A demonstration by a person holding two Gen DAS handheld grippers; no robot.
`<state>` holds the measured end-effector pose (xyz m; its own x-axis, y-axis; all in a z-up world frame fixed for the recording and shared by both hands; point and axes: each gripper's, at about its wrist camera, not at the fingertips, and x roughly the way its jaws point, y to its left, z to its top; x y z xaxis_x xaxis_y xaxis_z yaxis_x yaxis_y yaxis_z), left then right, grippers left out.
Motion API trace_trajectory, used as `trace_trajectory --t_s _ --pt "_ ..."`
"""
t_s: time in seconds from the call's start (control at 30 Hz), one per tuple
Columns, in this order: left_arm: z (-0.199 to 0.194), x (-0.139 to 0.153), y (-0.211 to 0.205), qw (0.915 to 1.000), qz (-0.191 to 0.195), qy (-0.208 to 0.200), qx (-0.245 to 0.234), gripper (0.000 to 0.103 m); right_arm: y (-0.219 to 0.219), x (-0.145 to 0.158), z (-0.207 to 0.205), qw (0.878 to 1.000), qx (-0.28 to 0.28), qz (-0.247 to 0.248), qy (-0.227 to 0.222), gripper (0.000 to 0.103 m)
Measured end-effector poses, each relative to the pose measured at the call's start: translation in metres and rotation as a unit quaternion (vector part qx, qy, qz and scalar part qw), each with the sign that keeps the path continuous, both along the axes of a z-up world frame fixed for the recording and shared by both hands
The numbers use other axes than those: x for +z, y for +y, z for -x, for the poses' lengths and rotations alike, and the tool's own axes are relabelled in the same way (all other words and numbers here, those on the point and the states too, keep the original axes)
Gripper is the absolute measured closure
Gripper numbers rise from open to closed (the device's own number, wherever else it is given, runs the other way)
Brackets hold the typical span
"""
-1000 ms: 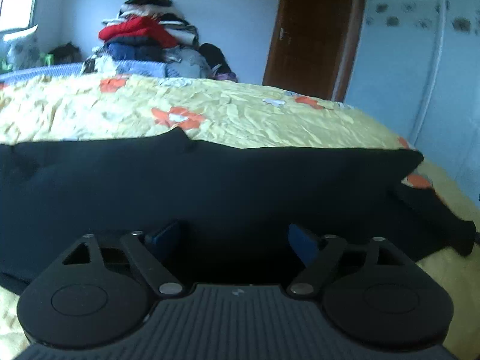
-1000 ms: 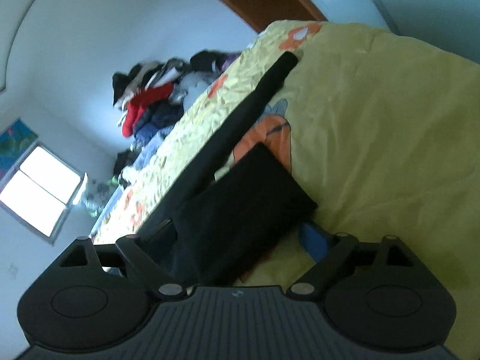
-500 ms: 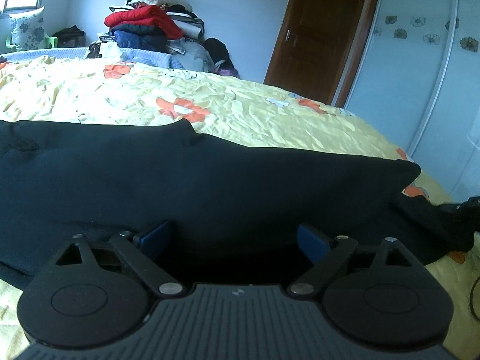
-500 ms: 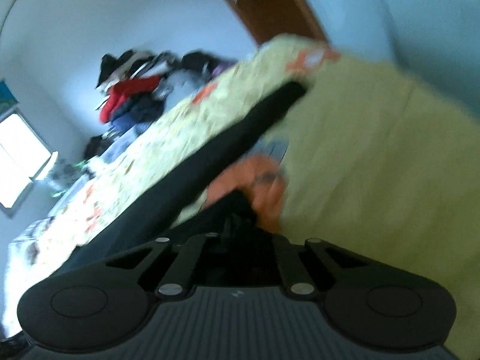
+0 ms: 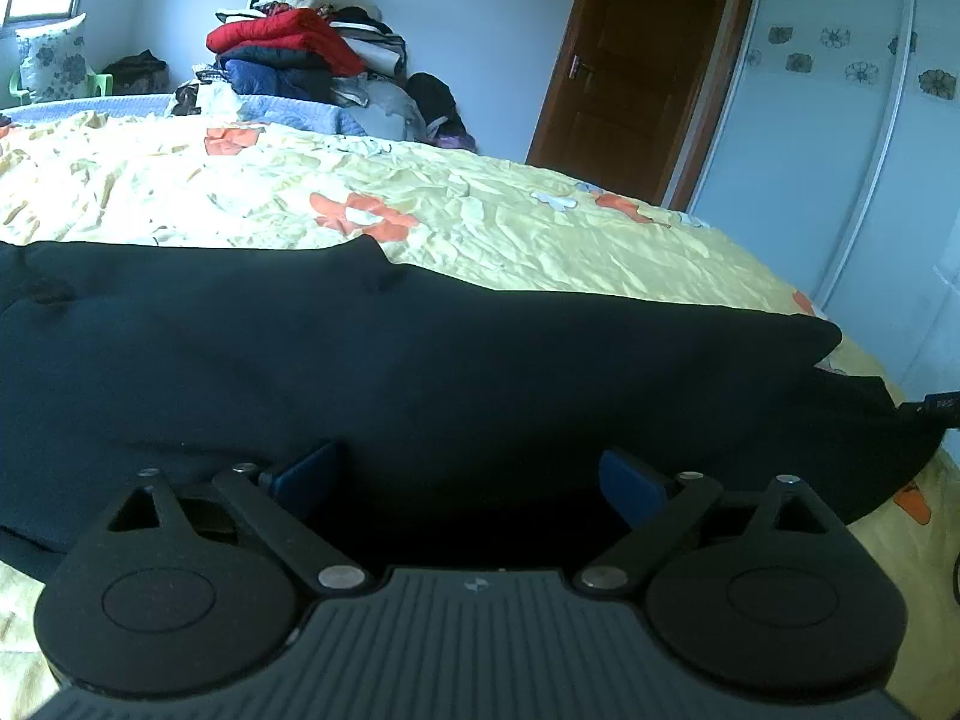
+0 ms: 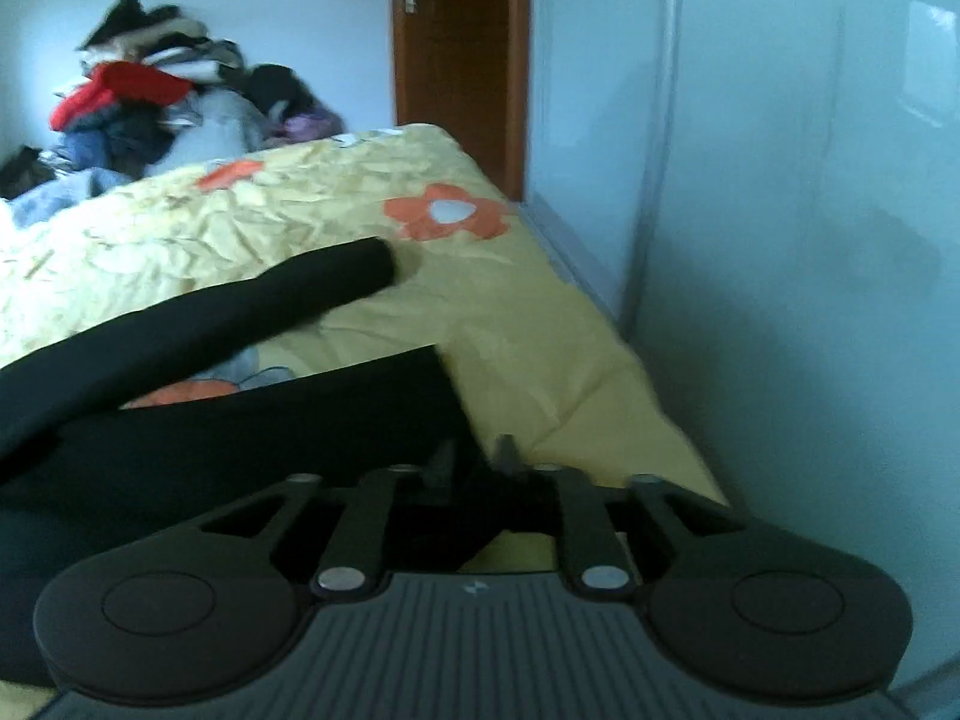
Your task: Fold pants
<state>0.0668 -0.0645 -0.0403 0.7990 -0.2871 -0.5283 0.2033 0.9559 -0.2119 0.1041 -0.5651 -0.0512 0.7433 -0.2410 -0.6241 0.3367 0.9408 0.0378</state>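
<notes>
Black pants (image 5: 420, 372) lie spread across a yellow flowered bedspread (image 5: 480, 210). My left gripper (image 5: 471, 477) is open, its blue pads low over the near edge of the pants, holding nothing. In the right wrist view the pants (image 6: 240, 438) show two legs: the far leg (image 6: 288, 288) lies flat and the near leg's cuff is pinched in my right gripper (image 6: 474, 462), which is shut on it. The right gripper's edge shows at the far right of the left wrist view (image 5: 936, 405).
A pile of clothes (image 5: 300, 54) sits beyond the bed's far side. A brown door (image 5: 636, 72) and a pale wardrobe (image 5: 840, 120) stand to the right. The bed's right edge (image 6: 576, 276) runs close to the wardrobe.
My right gripper has shut on the near leg's cuff and turned level, lifting the cloth. My left gripper stayed open and tilted slightly upward.
</notes>
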Motion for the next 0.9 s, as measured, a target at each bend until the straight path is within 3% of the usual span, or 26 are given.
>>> trace_trajectory --t_s 0.07,0.13,0.17,0.23,0.33,0.43,0.47,0.53,0.57,0.67,0.77,0.83,0.9 --pt "0.000 0.000 0.000 1.0000 -0.002 0.000 0.000 0.006 -0.005 0.009 0.013 0.998 -0.054 0.040 -0.021 0.045" --pt "-0.001 0.000 -0.001 1.0000 -0.006 0.001 -0.002 0.005 -0.008 0.022 0.036 0.989 -0.117 0.054 -0.070 0.044" --pt "-0.001 0.000 -0.002 1.0000 -0.008 0.001 -0.003 0.005 -0.007 0.028 0.045 0.989 -0.104 0.030 -0.098 0.044" --pt "-0.002 0.000 -0.004 0.9999 -0.014 0.002 -0.004 0.004 0.001 0.032 0.052 0.991 -0.006 -0.048 -0.127 0.043" --pt "-0.002 0.000 -0.005 0.9999 -0.015 0.002 -0.005 0.004 0.021 0.020 0.034 0.983 0.097 -0.136 -0.077 0.030" --pt "0.001 0.002 -0.007 0.9998 -0.019 -0.006 -0.002 0.004 0.031 0.008 0.017 0.978 0.103 -0.171 -0.060 0.029" --pt "0.002 0.005 -0.008 0.9997 -0.024 -0.012 0.000 0.004 0.029 0.007 0.012 0.971 0.106 -0.204 -0.071 0.029" --pt "0.001 0.012 -0.009 0.9993 -0.029 -0.023 0.001 0.004 0.022 0.003 -0.002 0.945 0.114 -0.291 -0.100 0.025" --pt "-0.001 0.015 -0.008 0.9990 -0.031 -0.031 0.005 0.004 0.021 0.003 -0.013 0.933 0.109 -0.325 -0.114 0.014" --pt "-0.012 0.024 -0.003 0.9975 -0.035 -0.047 0.041 0.003 0.006 -0.005 -0.043 0.909 0.051 -0.395 -0.126 0.007" --pt "-0.032 0.018 0.002 0.9966 -0.050 -0.010 0.065 0.004 -0.003 -0.012 -0.072 0.900 -0.019 -0.427 -0.091 0.005" --pt "-0.039 0.004 0.004 0.9960 -0.056 0.015 0.068 0.004 0.004 -0.004 -0.090 0.896 -0.022 -0.437 -0.073 0.005" --pt "-0.036 0.002 -0.003 0.9945 -0.084 0.003 0.063 0.000 0.017 0.012 -0.117 0.890 0.006 -0.455 -0.042 0.005"
